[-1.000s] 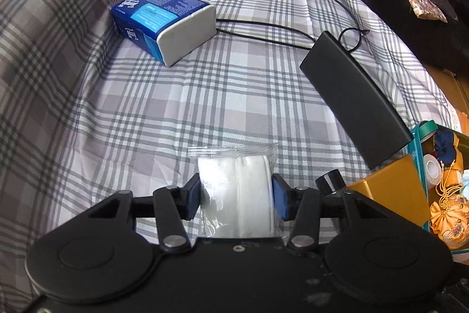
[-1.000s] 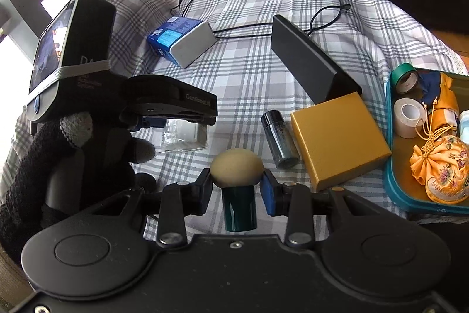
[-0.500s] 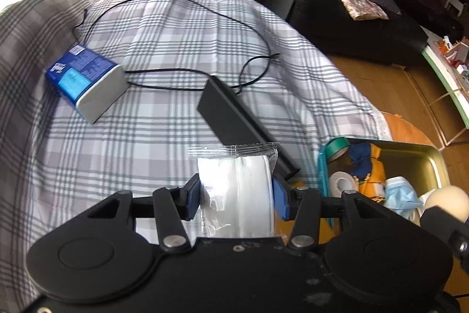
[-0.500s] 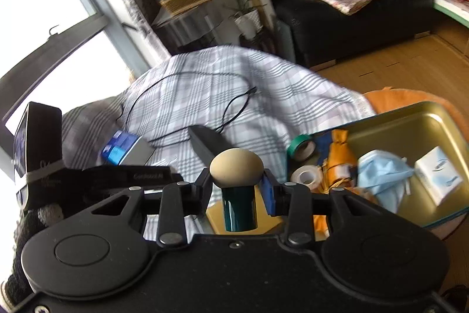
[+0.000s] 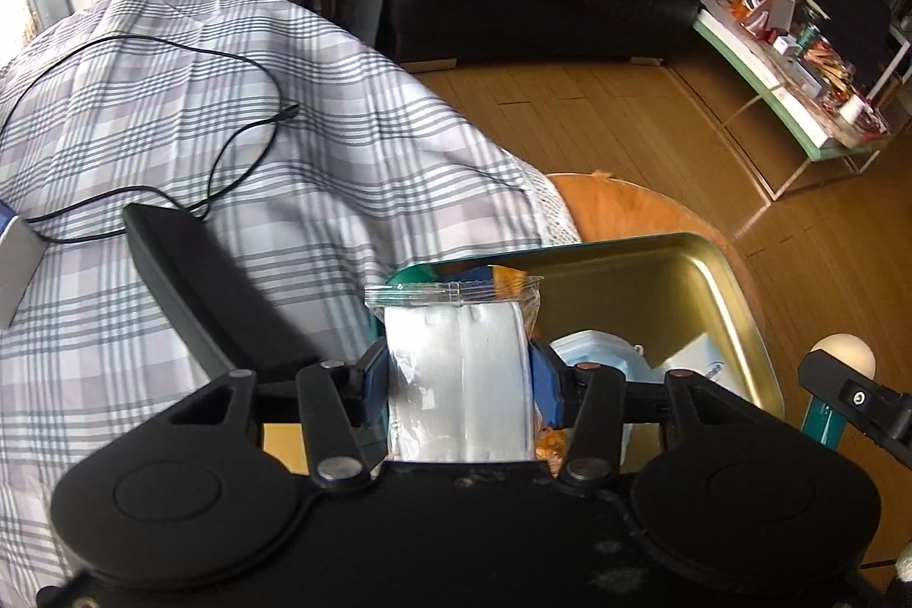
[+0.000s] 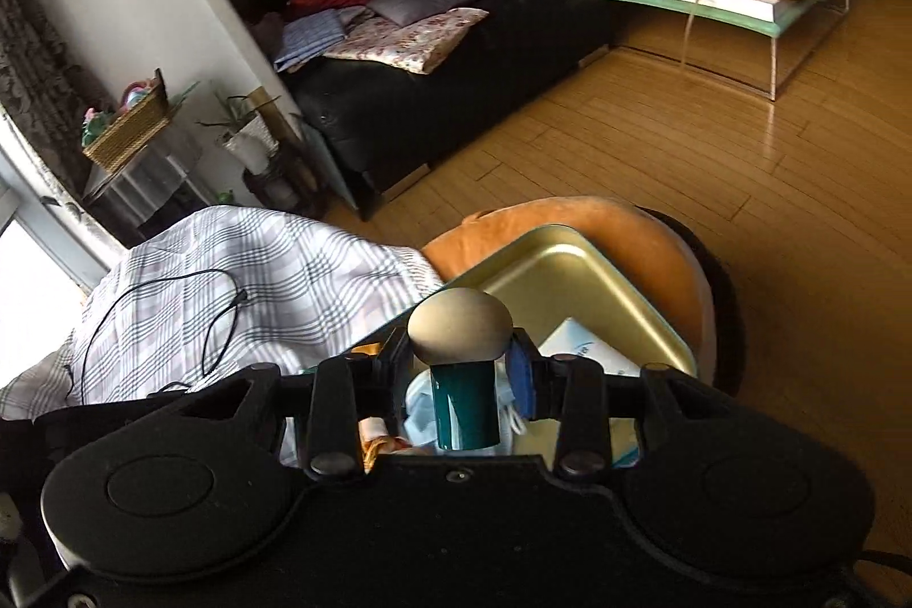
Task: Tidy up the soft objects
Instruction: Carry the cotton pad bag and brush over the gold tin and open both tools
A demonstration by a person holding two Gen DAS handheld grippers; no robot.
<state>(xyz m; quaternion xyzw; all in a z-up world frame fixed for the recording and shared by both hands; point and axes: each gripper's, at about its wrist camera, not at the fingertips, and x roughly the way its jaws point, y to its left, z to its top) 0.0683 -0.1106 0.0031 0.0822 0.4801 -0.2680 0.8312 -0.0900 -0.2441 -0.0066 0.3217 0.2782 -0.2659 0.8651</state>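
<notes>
Above the gold tray (image 5: 735, 277), both grippers carry their loads, which suggests the drop-off step of sorting the soft things is in hand. Left gripper (image 5: 460, 377) has its jaws closed narrowly on a clear zip bag of white pads (image 5: 456, 374), squeezed across its width so the sealed top stands upright and the contents cannot slide out. Right gripper (image 6: 460, 360) clamps the beige sponge head of a makeup applicator (image 6: 460, 326) with a dark green handle hanging below; gripping the soft head rather than the slick handle probably gives the surer hold. In the tray lie a blue face mask (image 5: 593, 357) and a white packet (image 6: 593, 351), near the side closest to the cameras, while the far part is bare metal, the likely landing spot. Beside the tray, on the checked cloth (image 5: 319, 106), a black case (image 5: 199, 283) and a loose cable (image 5: 239, 135) remain; neither looks soft, so they likely stay put.
</notes>
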